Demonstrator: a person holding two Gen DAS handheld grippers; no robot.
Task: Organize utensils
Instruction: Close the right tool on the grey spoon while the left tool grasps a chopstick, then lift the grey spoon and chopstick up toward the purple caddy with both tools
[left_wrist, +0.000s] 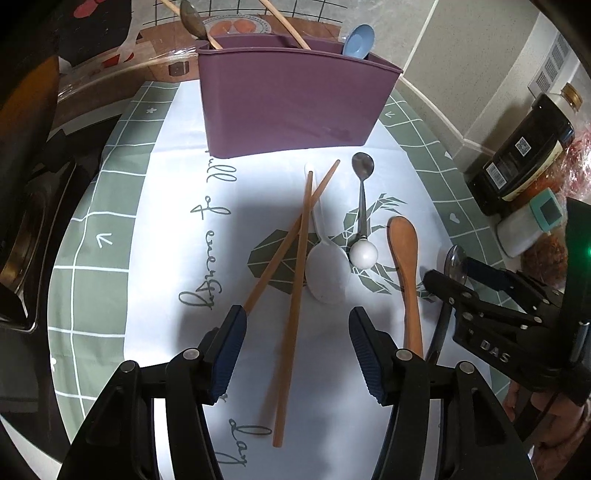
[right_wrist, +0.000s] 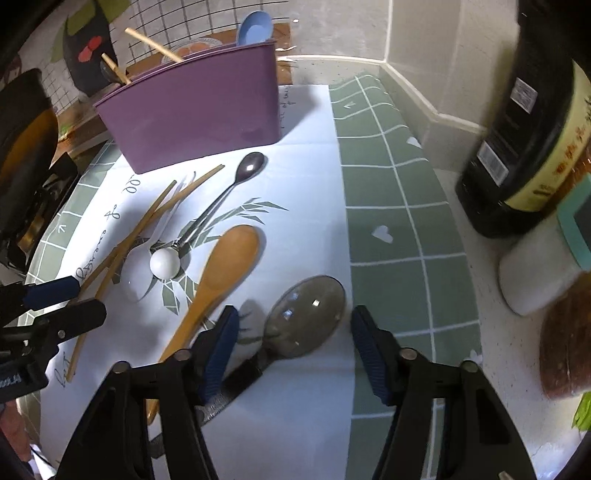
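Chopsticks (left_wrist: 295, 258) lie crossed on the white mat (left_wrist: 166, 258), long axes running straight away from my left gripper (left_wrist: 297, 354), jaws apart, one stick between them. My right gripper (right_wrist: 291, 354), also spread, frames the metal spoon (right_wrist: 304, 317); handle points back under it. Purple holder (left_wrist: 291, 96) stands beyond, near the wall. Bottle (right_wrist: 535, 129) crowds the right side.

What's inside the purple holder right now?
Sticking out of the purple holder: a blue spoon at its right end, wooden chopsticks and a dark spoon toward the left. Its opaque walls hide everything lower down.
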